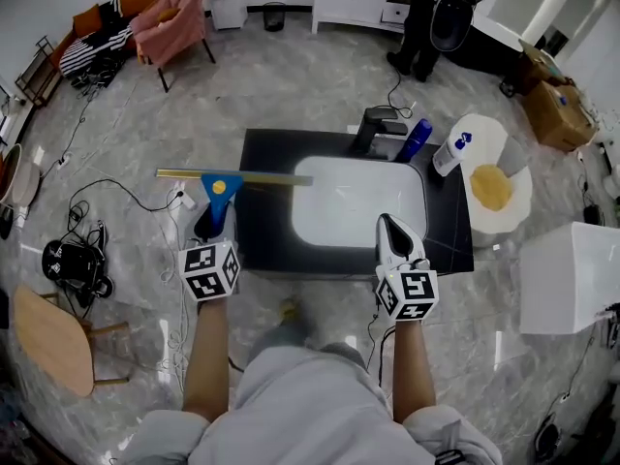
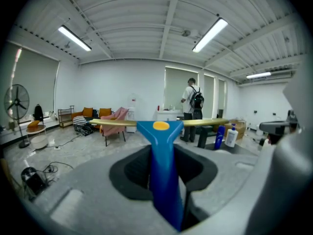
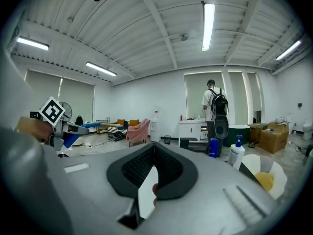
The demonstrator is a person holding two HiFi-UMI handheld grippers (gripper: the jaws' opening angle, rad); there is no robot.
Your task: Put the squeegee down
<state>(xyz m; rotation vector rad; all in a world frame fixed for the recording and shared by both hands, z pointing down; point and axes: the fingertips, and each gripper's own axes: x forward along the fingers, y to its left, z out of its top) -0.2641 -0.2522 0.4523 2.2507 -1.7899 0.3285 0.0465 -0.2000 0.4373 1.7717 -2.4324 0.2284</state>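
Left tool (image 1: 215, 218) grips the squeegee (image 1: 225, 180) handle, right tool (image 1: 388, 225) closed, empty; best lowered flat onto the counter (image 1: 263, 232) before releasing.

A surface (image 1: 262, 211) stands mid-floor with a basin (image 1: 358, 206) sunk in it. Behind the basin is a faucet (image 1: 373, 124), with a bottle (image 1: 415, 139) just to its right and a pump bottle (image 1: 450, 153) further right. A round stand (image 1: 509, 221) at the surface's right end carries a cloth (image 1: 491, 187). The squeegee (image 1: 228, 179), between the left gripper's (image 1: 215, 219) fingers, lies crosswise above the surface's left edge. The right gripper (image 1: 392, 229) is over the near edge. An armchair (image 1: 174, 17) stands far behind, left.
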